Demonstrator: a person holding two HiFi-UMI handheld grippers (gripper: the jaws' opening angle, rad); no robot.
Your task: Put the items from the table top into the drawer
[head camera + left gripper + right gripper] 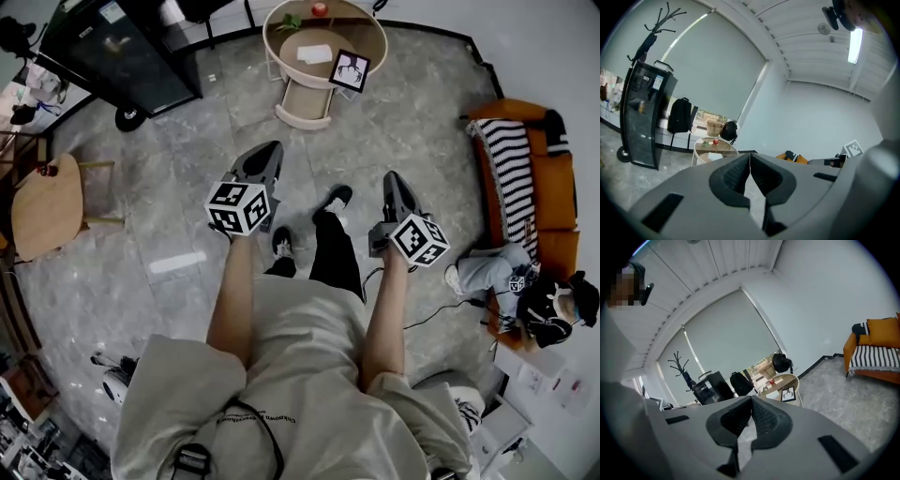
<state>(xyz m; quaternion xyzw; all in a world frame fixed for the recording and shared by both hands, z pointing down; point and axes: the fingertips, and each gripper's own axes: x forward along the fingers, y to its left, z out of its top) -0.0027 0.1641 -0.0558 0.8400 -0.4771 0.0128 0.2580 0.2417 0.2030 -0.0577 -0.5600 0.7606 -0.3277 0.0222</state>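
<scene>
Your left claw (270,148) and right claw (392,178) are pressed together, empty. Ahead of them, a small red fruit (320,9) sits on the round surface (380,33); open floor (314,150) lies between.

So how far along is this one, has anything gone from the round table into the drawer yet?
Done: nothing visible; the red item and the green item sit on the round table. In hand: nothing; the left gripper and right gripper are shut and empty, over the floor short of the table. Left: the whole job, reaching, picking, stowing.
</scene>
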